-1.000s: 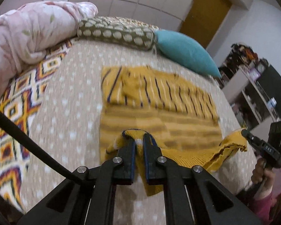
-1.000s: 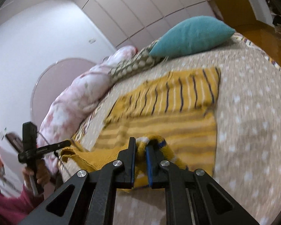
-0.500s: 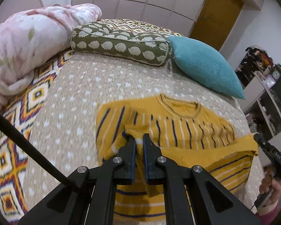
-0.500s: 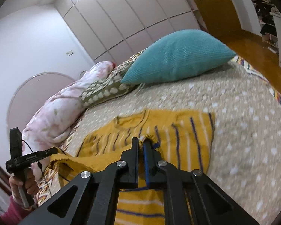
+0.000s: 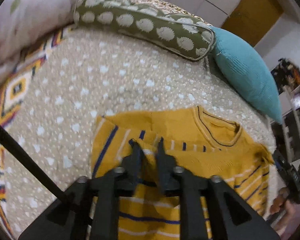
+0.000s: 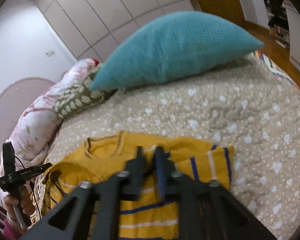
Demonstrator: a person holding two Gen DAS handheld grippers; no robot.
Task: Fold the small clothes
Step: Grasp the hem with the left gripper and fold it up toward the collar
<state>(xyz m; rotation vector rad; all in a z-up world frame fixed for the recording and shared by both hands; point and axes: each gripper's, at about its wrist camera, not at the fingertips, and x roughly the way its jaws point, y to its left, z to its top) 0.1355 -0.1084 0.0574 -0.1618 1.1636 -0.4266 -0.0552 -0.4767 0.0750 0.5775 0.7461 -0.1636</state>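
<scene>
Here one mustard-yellow knit sweater [image 5: 200, 132] with navy and white stripes is lying on the beige heart-dotted bedspread [image 5: 94, 74], filling the lower middle of both views, its lower part doubled up over the chest so the hem is sitting just below the neckline. The left gripper [image 5: 148, 146] is pointing down at that folded edge in the lower centre of its view; its jaws are opening, a bunch of hem still lying between them, though blur is hiding whether the pads are touching it. The right gripper [image 6: 149, 152] is likewise opening over the hem's other corner, with knit between its two fingers. In the right view's lower left, a hand [image 6: 16, 206] is gripping the left tool's handle. Beyond the sweater, two cushions are lying side by side: one olive bolster with pale shell prints [image 5: 146, 24] and one teal pillow [image 6: 176, 50]. One pink floral duvet [image 5: 30, 14] is bunching in the upper left of the left view.
</scene>
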